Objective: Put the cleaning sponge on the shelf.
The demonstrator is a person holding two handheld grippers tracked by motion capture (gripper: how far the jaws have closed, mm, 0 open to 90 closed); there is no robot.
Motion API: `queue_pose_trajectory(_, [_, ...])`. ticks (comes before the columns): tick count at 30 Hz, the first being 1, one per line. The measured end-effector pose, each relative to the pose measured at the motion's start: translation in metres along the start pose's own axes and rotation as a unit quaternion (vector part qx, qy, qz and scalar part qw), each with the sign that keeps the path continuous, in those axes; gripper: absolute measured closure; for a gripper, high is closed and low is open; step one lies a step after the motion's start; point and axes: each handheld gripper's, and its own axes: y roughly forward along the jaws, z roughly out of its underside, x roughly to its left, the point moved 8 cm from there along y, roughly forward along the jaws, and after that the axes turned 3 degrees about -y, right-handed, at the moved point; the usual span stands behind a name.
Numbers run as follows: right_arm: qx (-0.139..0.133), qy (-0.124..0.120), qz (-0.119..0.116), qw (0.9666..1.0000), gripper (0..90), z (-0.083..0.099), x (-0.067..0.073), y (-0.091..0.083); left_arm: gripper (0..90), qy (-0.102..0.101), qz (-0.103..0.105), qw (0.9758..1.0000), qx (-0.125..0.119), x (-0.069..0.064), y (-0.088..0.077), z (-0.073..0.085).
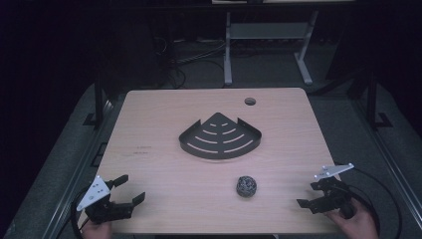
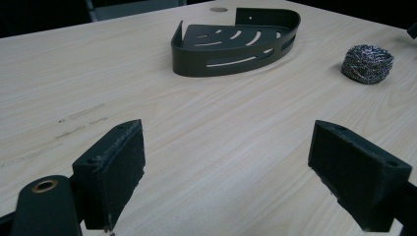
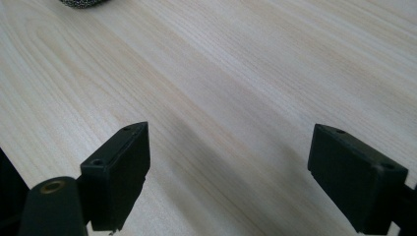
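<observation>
Plainly – both claws wide, empty

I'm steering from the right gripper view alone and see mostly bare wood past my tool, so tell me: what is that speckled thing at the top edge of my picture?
Observer: It is a round ball of steel wool, lying alone on the light wooden table, ahead and to the left of your right tool.
Operator: Anything beyond it?
Observer: Yes, a black fan-shaped metal shelf with curved slots sits past the ball near the table's middle, apart from it.
Operator: Where is the other tool?
Observer: The left tool hovers at the near left corner, jaws wide open with nothing between them, pointing towards shelf and ball.
</observation>
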Motion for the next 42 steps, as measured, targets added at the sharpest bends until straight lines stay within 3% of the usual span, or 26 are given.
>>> queue_pose_trajectory(30, [0.016, -0.033, -0.002, 0.9993, 15.7, -0.013, 0.016, 0.008, 13.3, -0.003, 0.001, 1.0000, -0.001, -0.001, 0.001, 0.000])
queue_pose_trajectory(42, [0.028, -0.057, -0.011, 0.9979, 15.7, -0.022, 0.026, 0.015, 13.3, -0.002, 0.001, 1.0000, -0.003, -0.001, 0.000, 0.000])
